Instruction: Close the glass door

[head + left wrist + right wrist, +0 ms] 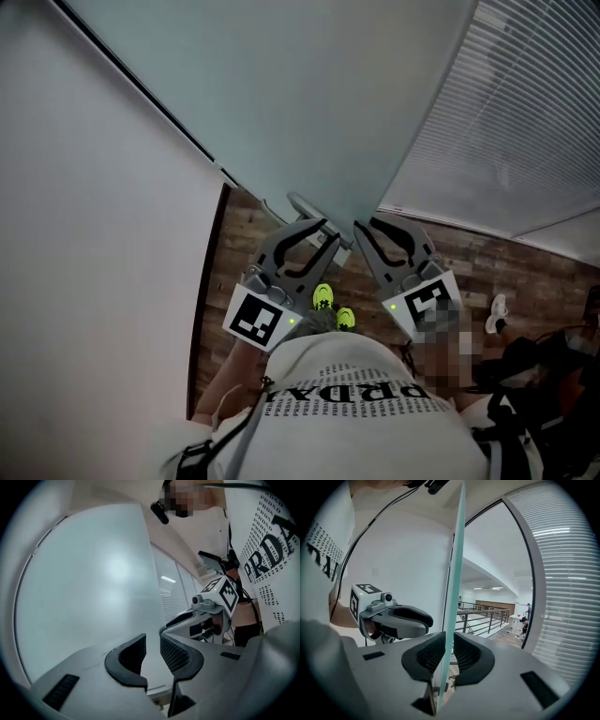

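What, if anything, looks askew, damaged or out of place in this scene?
Nothing stands out. The glass door looks whole, with no crack or chip visible. The right gripper has its jaws closed on the door's edge. The left gripper is beside it with its jaws apart.

- The left gripper has its two dark ribbed jaws apart, with the edge of the glass door between them; whether the pads touch it cannot be told.
- The pale, frosted door fills the left half.
- The right gripper sits just beyond the door's edge, its marker cube raised.
- A white printed shirt is at far right.
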A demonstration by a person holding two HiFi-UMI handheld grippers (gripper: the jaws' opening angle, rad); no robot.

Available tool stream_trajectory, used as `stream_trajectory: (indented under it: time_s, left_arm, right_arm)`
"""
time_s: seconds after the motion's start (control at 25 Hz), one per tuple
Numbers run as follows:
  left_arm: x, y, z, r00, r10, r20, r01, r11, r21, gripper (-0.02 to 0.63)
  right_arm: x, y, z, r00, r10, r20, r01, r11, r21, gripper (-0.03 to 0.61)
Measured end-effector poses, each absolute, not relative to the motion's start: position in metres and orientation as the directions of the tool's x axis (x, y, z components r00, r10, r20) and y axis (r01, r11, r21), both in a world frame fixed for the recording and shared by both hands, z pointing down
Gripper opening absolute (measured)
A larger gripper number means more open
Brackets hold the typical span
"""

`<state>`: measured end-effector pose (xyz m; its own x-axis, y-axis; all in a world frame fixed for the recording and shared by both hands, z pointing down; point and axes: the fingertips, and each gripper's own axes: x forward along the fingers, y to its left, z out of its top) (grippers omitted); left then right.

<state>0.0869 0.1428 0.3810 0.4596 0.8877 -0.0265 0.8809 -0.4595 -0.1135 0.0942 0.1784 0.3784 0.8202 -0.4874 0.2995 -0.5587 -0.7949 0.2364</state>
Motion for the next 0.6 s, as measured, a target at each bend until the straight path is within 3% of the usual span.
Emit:
stream_trajectory:
  time_s: [0.4,0.6]
  left_arm:
    - [0.082,0.145,0.384,0.43,0.903,0.0,0.89,-0.424,-0.166,0.098]
    - [0.088,0.136,0.39,0.5,0.864,-0.054,0.863,-0.503,-0.044,0.098]
  right_arm:
    - [0.096,0.189,0.378,0.816,-0.484,0.315,-0.563,-0.789,0.246,0.045]
    - [0.091,0.181,0.384,0.792,-0.511,0.335,-0.603,-0.741,0.296,0.044]
